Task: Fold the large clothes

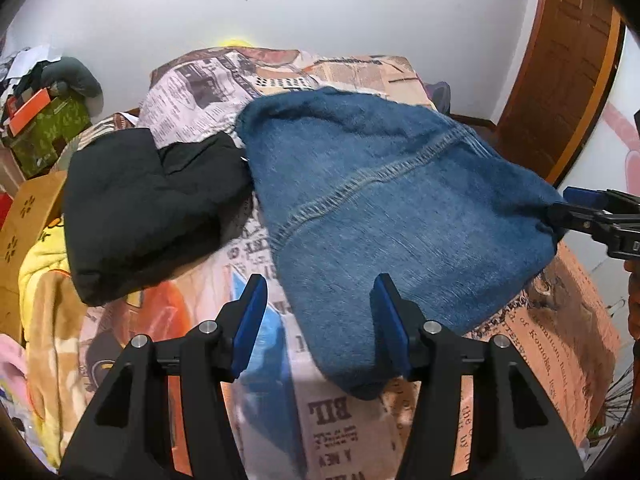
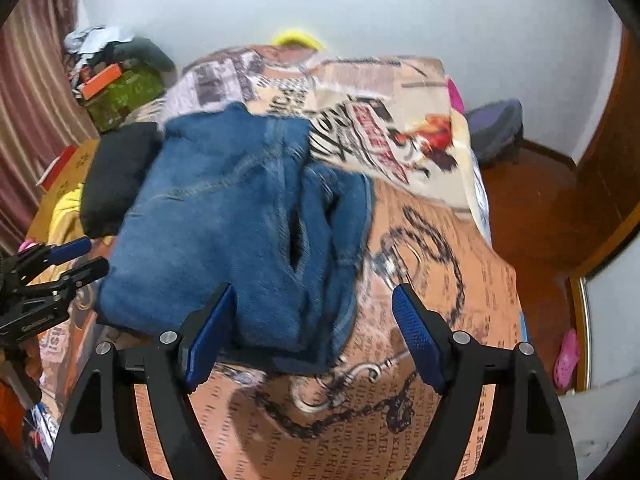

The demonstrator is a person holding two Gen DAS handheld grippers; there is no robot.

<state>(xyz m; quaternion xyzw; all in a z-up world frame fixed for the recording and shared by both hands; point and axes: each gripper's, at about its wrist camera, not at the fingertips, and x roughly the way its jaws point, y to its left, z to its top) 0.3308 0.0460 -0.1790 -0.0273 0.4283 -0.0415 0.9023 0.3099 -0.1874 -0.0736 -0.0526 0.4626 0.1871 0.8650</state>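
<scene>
A blue fuzzy sweater (image 1: 380, 208) lies folded on the newspaper-print bedspread (image 1: 340, 420); it also shows in the right wrist view (image 2: 224, 216), bunched into folds. My left gripper (image 1: 318, 320) is open, its blue pads at the sweater's near edge, holding nothing. It shows in the right wrist view (image 2: 82, 258) at the far left, open beside the sweater. My right gripper (image 2: 310, 336) is open just over the sweater's near edge. In the left wrist view it (image 1: 576, 206) sits at the sweater's right corner.
A black garment (image 1: 148, 208) lies left of the sweater. Yellow and patterned blankets (image 1: 44, 280) hang off the bed's left side. Cardboard boxes (image 1: 32, 208) and clutter stand at left. A wooden door (image 1: 560, 80) and bare floor (image 2: 532, 216) are to the right.
</scene>
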